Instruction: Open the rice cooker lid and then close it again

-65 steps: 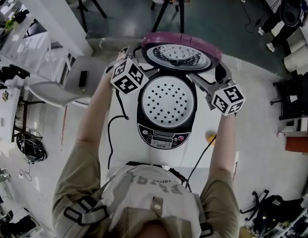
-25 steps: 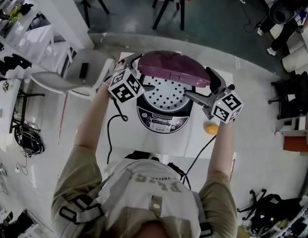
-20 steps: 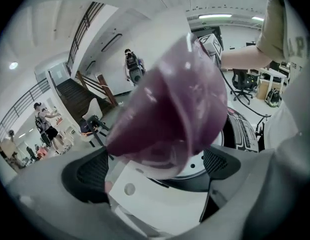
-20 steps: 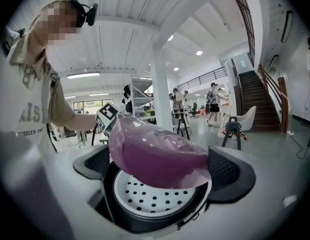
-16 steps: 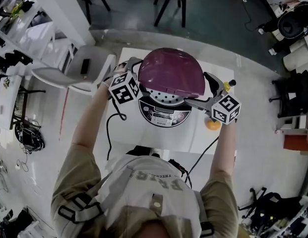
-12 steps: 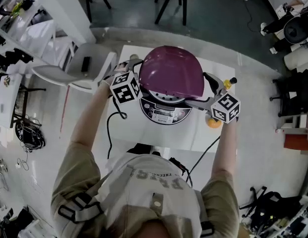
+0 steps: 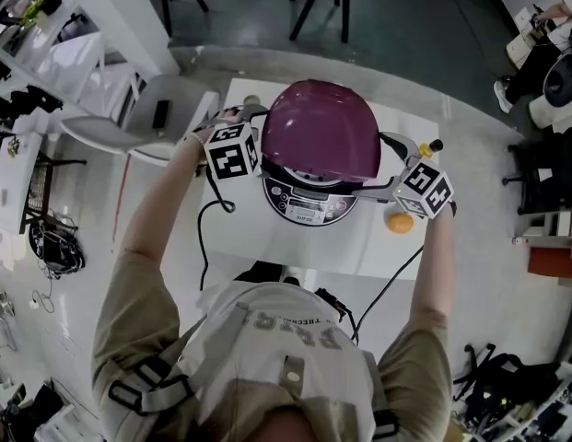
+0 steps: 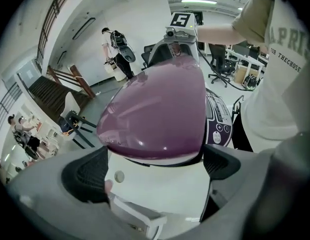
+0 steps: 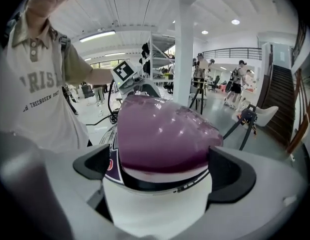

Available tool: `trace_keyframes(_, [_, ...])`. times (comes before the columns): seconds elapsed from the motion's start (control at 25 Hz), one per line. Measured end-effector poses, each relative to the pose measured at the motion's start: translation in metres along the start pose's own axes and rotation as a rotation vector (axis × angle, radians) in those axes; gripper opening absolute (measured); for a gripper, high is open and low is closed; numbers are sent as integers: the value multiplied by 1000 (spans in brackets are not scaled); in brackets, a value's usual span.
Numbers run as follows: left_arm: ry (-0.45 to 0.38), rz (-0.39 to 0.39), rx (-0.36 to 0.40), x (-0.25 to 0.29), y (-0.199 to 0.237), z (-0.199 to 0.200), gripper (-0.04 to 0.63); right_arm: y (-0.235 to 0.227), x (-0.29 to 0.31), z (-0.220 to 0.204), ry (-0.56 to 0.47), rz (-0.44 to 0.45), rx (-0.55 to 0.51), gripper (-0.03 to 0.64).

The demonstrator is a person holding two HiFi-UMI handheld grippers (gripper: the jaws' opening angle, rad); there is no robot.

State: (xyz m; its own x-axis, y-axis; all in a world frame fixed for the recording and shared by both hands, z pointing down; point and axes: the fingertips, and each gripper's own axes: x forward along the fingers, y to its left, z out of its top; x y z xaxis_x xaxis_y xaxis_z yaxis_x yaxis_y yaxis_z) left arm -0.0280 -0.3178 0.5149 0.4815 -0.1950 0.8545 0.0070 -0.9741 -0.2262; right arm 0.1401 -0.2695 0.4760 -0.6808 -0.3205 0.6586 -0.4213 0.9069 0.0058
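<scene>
Claws spread wide, my left gripper (image 8: 155, 166) and right gripper (image 9: 162, 169) flank the rice cooker (image 7: 310, 206) on the white table (image 7: 382, 251). Its purple lid (image 7: 320, 129) is down, a dark gap under its rim. Panel print is too small to read. My shirt (image 9: 40, 94) shows "RIS". An orange ball (image 7: 399, 221) lies near the right gripper.

The purple lid (image 7: 321, 132) no longer stands upright at the back of the rice cooker (image 9: 155, 209). It has swung forward and down over the pot, hiding the perforated tray that showed a moment ago, so only the control panel (image 7: 309, 208) peeks out in front. A thin dark gap shows under the lid's edge. The left gripper (image 8: 155, 166) and right gripper (image 9: 159, 171) have followed it down, jaws wide apart either side of it.
</scene>
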Motion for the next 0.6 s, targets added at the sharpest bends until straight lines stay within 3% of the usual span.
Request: trace_keyframes(0.6, [152, -131, 161, 7, -20, -24, 598, 20, 7, -33, 287, 118, -122, 583])
